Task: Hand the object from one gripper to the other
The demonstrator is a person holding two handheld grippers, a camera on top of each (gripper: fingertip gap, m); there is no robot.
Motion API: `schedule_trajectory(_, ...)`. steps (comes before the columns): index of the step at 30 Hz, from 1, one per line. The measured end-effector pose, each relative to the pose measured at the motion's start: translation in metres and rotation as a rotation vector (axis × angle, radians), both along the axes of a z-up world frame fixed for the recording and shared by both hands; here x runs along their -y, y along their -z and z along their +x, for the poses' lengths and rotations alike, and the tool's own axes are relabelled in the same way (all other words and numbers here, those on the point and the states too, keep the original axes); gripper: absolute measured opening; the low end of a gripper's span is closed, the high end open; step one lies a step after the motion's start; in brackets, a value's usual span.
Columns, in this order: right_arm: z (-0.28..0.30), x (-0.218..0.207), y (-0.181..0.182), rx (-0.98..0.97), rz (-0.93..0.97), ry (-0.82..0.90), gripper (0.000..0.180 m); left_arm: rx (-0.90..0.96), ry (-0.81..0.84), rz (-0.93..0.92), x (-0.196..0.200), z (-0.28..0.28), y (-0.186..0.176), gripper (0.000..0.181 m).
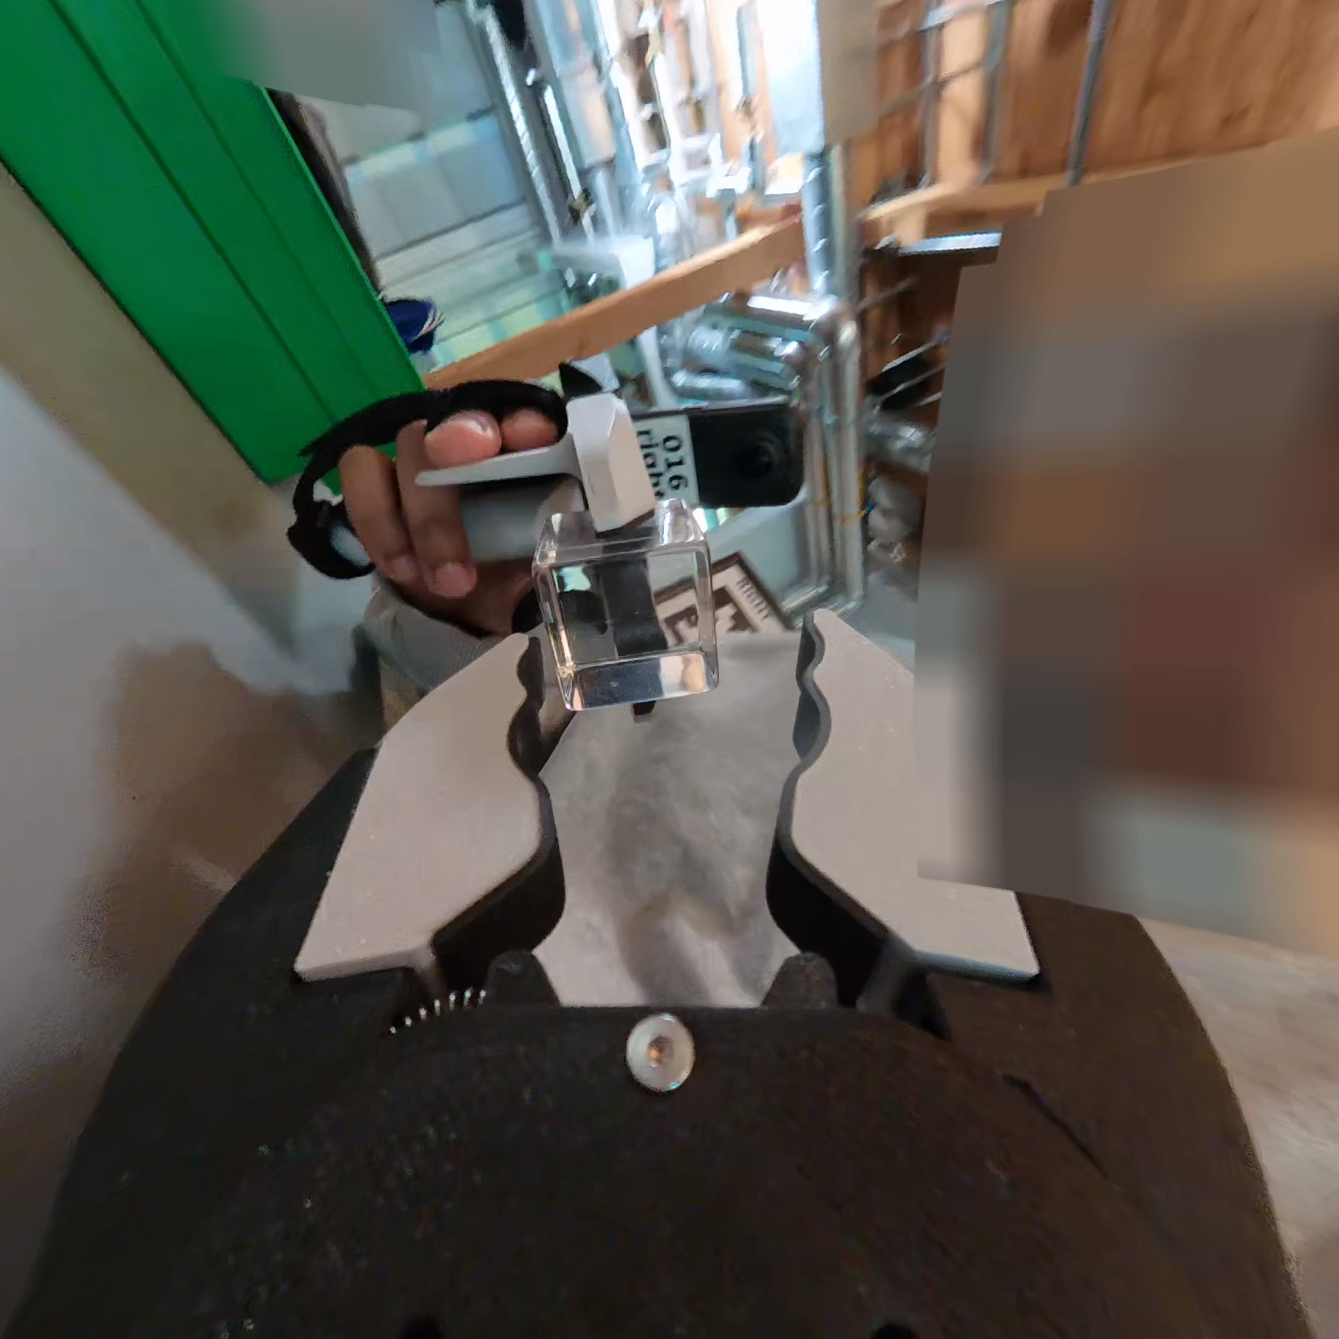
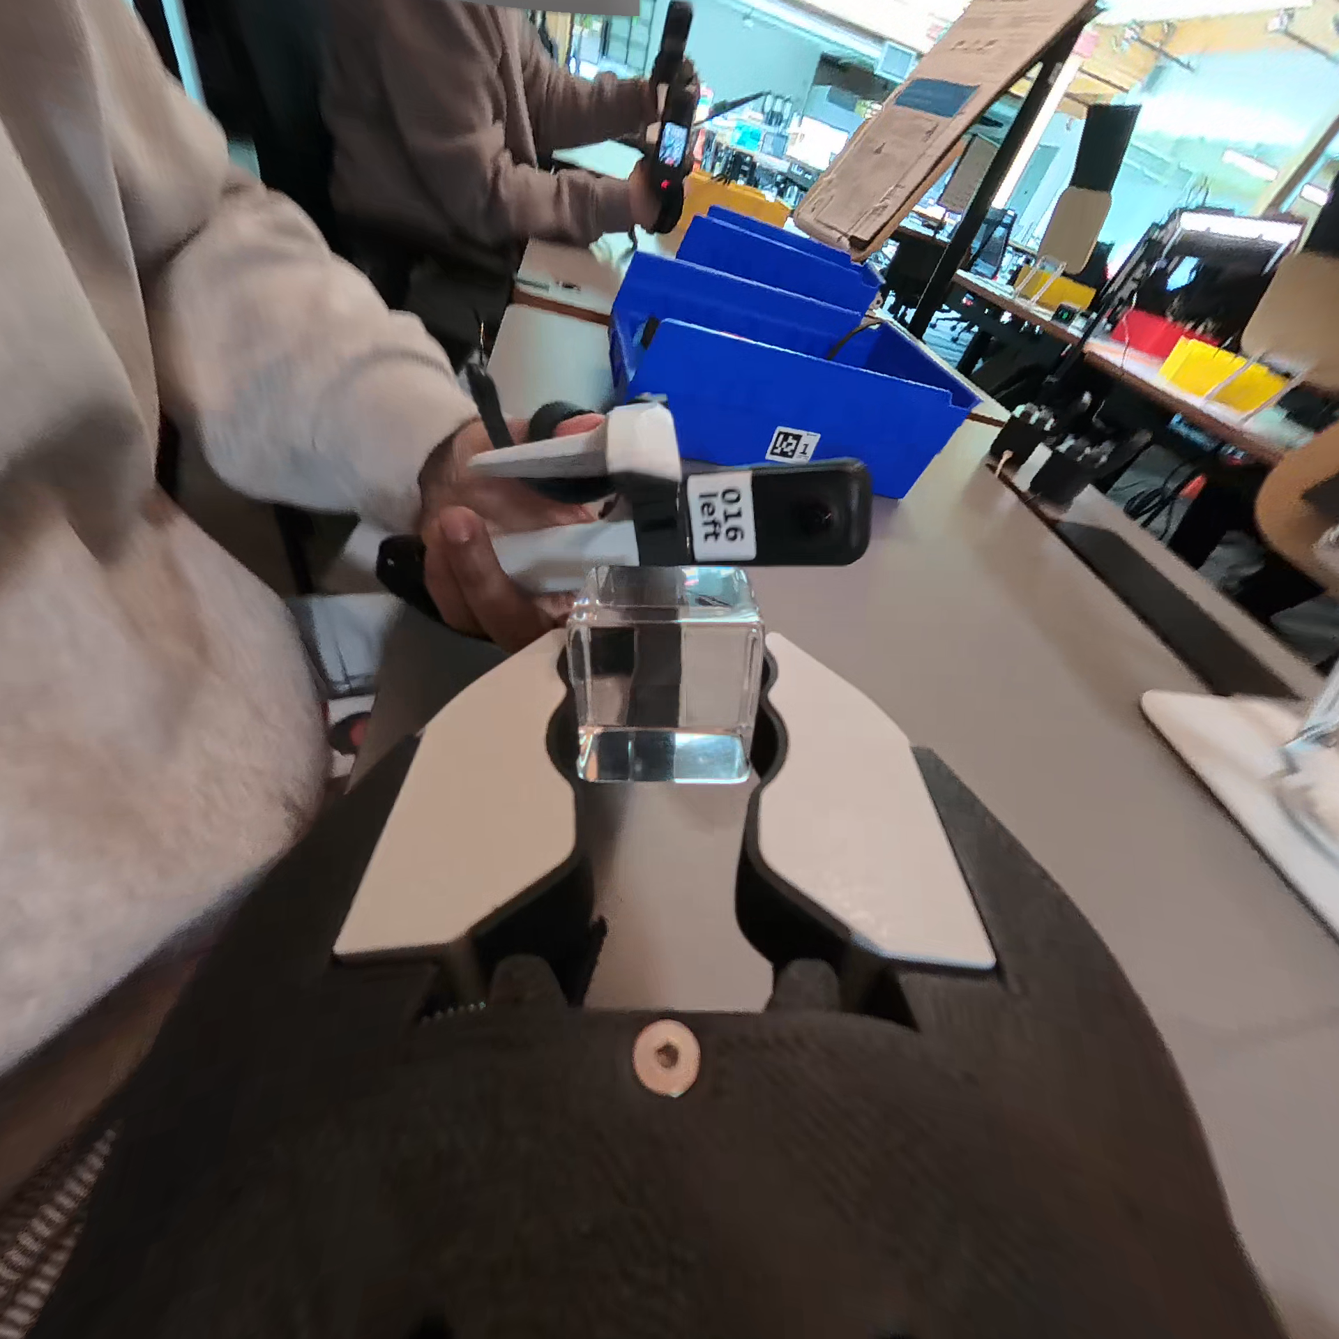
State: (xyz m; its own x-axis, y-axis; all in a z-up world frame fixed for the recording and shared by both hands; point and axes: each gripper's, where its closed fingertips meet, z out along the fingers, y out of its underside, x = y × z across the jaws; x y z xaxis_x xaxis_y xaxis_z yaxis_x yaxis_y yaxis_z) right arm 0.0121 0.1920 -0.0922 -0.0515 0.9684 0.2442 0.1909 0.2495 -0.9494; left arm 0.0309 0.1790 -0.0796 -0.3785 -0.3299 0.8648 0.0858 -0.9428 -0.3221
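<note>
The cube [image 2: 665, 688] is clear, glossy acrylic or glass, smooth-faced. The right gripper [image 2: 665, 695] has matt grey finger plates on a rough, grainy black plastic body, as does the left gripper [image 1: 666, 652]. Glossy blue plastic bins [image 2: 782, 406] stand on a smooth matt table [image 2: 1014, 652]; the sleeve [image 2: 275, 377] is soft cloth.

Probably a workshop (or lab), blue bins [image 2: 790, 406], long worktables [image 2: 1014, 637]

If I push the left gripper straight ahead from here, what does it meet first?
The clear cube, probably. It sits just past the fingertips of the open left gripper, nearer one finger, held by the right gripper. Depth is hard to judge.
</note>
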Motion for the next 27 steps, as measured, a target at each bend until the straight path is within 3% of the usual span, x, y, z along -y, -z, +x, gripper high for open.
schedule_trajectory(1, -0.001, 0.002, 0.001, 0.007, 0.024, -0.003, 0.046, -0.033, 0.006, 0.027, 0.004, 0.003, 0.001, 0.068)
schedule_trajectory(7, -0.004, 0.006, 0.004, 0.031, 0.085, -0.008, 0.045, -0.091, -0.023, 0.036, 0.002, 0.005, 0.009, 0.046)
schedule_trajectory(14, -0.005, 0.002, 0.008, 0.039, 0.085, 0.023, 0.047, -0.146, -0.061, 0.087, -0.002, 0.004, 0.014, 0.045)
schedule_trajectory(18, -0.004, -0.009, 0.000, -0.027, -0.091, 0.056, 0.079, -0.210, -0.165, 0.192, -0.012, -0.001, 0.015, 0.045)
schedule_trajectory(24, 0.013, -0.033, -0.028, -0.251, -0.509, 0.051, 0.078, -0.413, -0.393, 0.518, -0.030, -0.016, 0.016, 0.045)
schedule_trajectory(27, 0.018, -0.041, -0.033, -0.309, -0.598, 0.055, 0.076, -0.555, -0.490, 0.727, -0.036, -0.021, 0.019, 0.045)
